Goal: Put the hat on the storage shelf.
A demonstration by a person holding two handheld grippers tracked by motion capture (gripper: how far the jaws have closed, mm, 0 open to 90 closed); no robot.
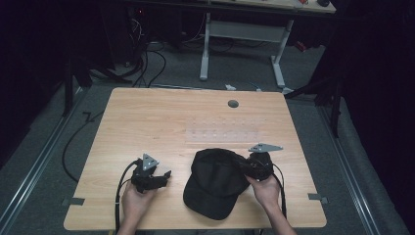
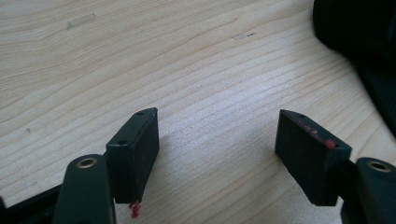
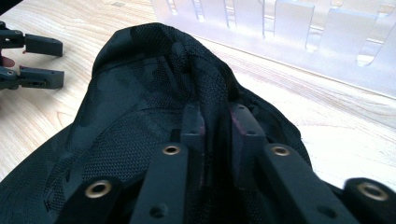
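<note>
- Black mesh cap (image 1: 218, 183) lies at the table's (image 1: 147, 117) near edge, brim toward the person, crown lifted at its right side.
- Right gripper (image 3: 215, 122) pinches a fold of the crown fabric, jaws nearly together.
- Left gripper (image 1: 164, 177) sits just left of the cap, apart from it, jaws spread wide and holding nothing over bare light woodgrain.
- Clear slotted plastic tray (image 1: 222, 131) lies flat beyond the cap.
- Grey round grommet (image 1: 233, 104) sits near the far edge.

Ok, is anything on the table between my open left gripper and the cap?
Nothing visible. The left gripper sits open just left of the black cap, with bare wood between its jaws and the cap's edge. The right gripper is shut on the cap's far side.
</note>
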